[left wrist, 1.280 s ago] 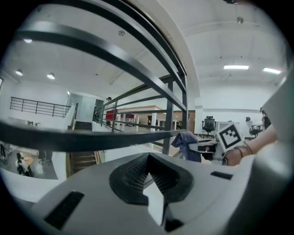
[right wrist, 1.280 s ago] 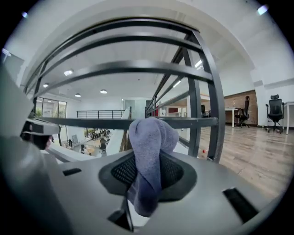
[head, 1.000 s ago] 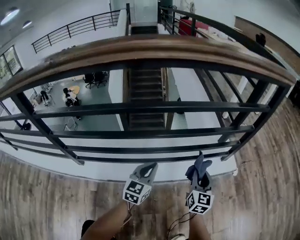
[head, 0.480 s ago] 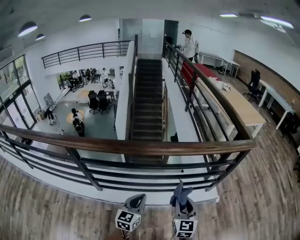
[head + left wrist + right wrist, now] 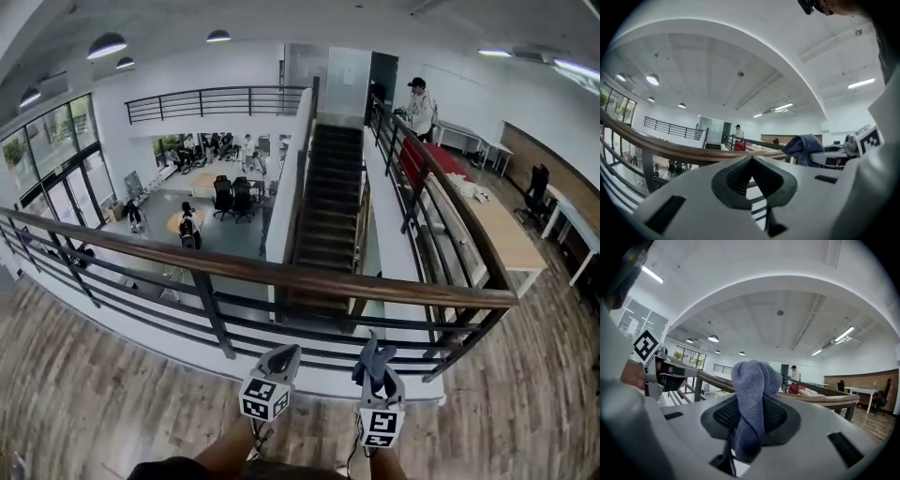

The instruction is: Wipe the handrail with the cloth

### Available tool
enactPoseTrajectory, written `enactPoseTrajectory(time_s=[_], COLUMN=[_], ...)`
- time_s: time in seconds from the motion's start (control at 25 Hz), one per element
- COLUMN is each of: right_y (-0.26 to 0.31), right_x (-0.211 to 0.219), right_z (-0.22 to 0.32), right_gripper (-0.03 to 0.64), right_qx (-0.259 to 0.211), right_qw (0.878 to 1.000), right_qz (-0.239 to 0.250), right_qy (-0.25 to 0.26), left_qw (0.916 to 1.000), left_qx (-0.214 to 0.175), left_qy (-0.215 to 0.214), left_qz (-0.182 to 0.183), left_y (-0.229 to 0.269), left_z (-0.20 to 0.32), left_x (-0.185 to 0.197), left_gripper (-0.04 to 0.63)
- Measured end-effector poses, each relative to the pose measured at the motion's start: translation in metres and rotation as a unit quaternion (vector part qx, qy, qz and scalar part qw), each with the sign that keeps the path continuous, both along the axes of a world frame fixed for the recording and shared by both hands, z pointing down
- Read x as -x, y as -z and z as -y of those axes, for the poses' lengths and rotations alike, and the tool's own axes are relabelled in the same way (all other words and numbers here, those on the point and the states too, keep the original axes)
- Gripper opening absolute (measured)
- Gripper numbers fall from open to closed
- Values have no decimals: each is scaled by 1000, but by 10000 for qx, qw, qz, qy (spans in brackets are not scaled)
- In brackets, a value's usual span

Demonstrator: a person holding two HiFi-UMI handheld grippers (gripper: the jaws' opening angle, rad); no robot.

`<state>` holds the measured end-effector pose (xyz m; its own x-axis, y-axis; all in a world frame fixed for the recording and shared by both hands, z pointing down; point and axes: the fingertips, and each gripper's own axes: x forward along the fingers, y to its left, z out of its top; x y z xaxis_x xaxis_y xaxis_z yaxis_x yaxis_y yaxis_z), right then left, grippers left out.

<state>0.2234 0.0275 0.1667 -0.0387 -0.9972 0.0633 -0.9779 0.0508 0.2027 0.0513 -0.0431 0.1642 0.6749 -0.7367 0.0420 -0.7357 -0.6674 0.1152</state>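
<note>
The wooden handrail [image 5: 281, 273] tops a black metal railing and runs across the head view from left to right, ahead of both grippers. My right gripper [image 5: 376, 367] is shut on a blue-grey cloth [image 5: 372, 357], which bunches up above its jaws; the cloth [image 5: 753, 394] fills the middle of the right gripper view, with the handrail [image 5: 820, 400] beyond it. My left gripper [image 5: 283, 358] is shut with nothing in it and is held short of the rail. In the left gripper view the handrail [image 5: 670, 150] passes behind the closed jaw tips [image 5: 751, 161], and the cloth [image 5: 802, 144] shows at the right.
Wood floor [image 5: 84, 394] lies on my side of the railing. Past the rail is a drop to a lower hall with a staircase [image 5: 328, 216] and chairs. A person [image 5: 419, 105] stands far off on the right walkway by long tables [image 5: 487, 225].
The head view has lifted and drawn back: the handrail, close and large a second ago, now sits lower and farther off. Both grippers stay low in view, the cloth still held.
</note>
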Motion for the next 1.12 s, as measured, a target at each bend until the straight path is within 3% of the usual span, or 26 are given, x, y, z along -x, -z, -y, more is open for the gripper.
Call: enactPoseTrajectory(time_s=[0.16,0.52,0.92,1.12], right_y=[-11,-9,-19,-13], right_x=[20,35,34,35], right_z=[-1,-13,-11,-8], right_gripper=[107,103,103,103], right_qx=[206,136,244,163], right_qw=[9996,9994,9995,9997], right_qz=[-93,-81,6,-20], right_qy=[168,319,202,180], left_qw=[9999,9994,9996,9995], left_qx=[81,-6,91,-72], left_qy=[92,359,221,235], left_qz=[-4,-10,165,186], left_y=[-7,-4,-11,0], left_z=[-10,-25,-28,-25], left_x=[6,18,11,15], left_gripper=[-2,-2,-2,-2])
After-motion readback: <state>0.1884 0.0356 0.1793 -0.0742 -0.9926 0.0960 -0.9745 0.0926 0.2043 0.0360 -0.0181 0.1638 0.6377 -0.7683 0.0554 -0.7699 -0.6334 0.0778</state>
